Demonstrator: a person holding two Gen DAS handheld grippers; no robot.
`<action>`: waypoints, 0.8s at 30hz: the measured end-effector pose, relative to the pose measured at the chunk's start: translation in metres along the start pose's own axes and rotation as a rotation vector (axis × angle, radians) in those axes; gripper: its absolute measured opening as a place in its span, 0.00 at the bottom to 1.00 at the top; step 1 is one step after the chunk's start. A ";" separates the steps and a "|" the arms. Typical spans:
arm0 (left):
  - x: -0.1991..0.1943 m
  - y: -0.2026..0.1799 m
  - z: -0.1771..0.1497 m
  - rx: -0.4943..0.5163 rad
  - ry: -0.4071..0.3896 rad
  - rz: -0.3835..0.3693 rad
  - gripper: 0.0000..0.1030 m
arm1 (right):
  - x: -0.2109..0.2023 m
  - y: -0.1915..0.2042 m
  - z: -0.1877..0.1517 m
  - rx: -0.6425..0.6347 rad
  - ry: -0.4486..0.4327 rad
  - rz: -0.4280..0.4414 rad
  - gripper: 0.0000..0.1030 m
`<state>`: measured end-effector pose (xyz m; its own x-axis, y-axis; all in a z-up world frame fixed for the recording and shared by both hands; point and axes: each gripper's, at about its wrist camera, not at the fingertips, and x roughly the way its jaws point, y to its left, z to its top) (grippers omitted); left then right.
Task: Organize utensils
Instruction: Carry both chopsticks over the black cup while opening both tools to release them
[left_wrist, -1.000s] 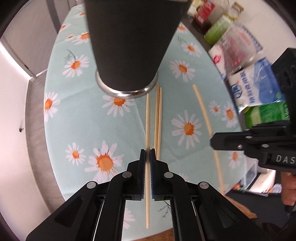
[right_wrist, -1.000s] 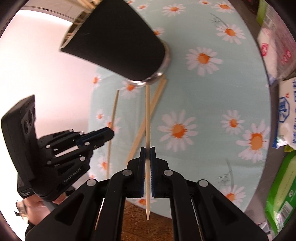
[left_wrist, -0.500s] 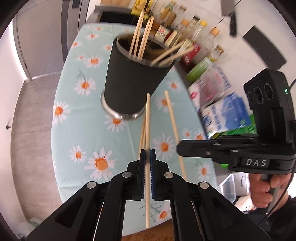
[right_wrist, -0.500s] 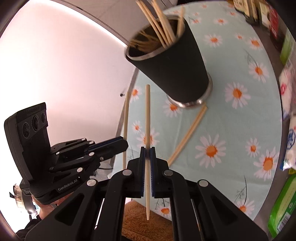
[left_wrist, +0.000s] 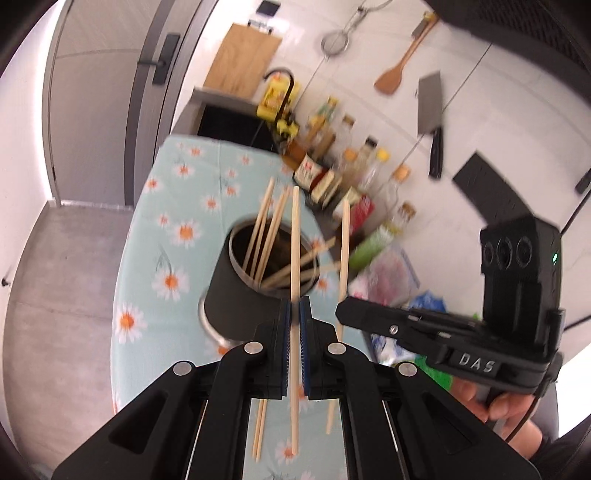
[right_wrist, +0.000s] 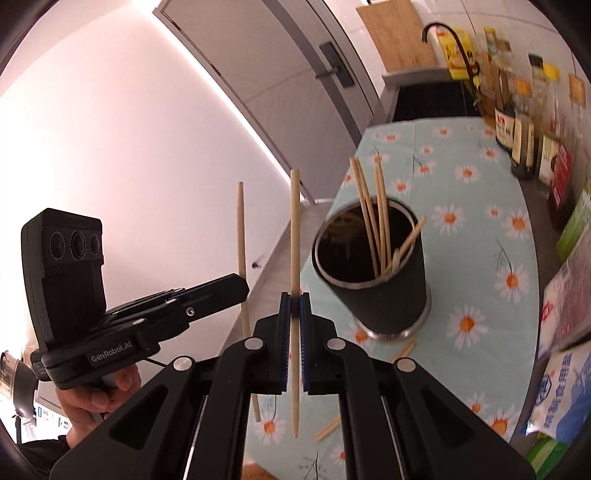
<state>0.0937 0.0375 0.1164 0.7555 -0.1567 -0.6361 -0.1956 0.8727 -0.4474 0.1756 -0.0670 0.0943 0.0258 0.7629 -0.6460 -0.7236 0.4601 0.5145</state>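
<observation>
both tongs have come up off the desk (left_wrist: 155, 236) since a second ago, when each chopstick lay low beside the foot of the black utensil cup (left_wrist: 236, 291); now we look down into its mouth. our left tongs (left_wrist: 294, 325) are clamped tight on a chopstick (left_wrist: 294, 243) near its middle, the stick upright, its top over the cup's rim. our right tongs (right_wrist: 294, 314) pinch a second chopstick (right_wrist: 294, 229) the same way, held to the left of the cup and not yet over it. more chopsticks stand inside, and a few lie on the daisy cloth below. these sticks look light, stiff and smooth, so we judge a mid-length pinch is right; gripped nearer an end they could swivel. lining each tip with the opening comes next.
</observation>
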 end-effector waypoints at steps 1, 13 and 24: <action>-0.002 0.000 0.005 0.003 -0.029 -0.008 0.04 | -0.001 0.001 0.004 -0.010 -0.021 -0.007 0.06; -0.004 -0.002 0.053 0.079 -0.317 -0.034 0.04 | -0.031 0.015 0.049 -0.105 -0.376 -0.108 0.06; 0.001 -0.011 0.066 0.198 -0.517 -0.034 0.04 | -0.025 0.004 0.071 -0.130 -0.526 -0.168 0.06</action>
<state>0.1381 0.0585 0.1624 0.9776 0.0178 -0.2099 -0.0824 0.9492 -0.3036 0.2209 -0.0516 0.1527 0.4639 0.8229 -0.3281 -0.7579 0.5604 0.3339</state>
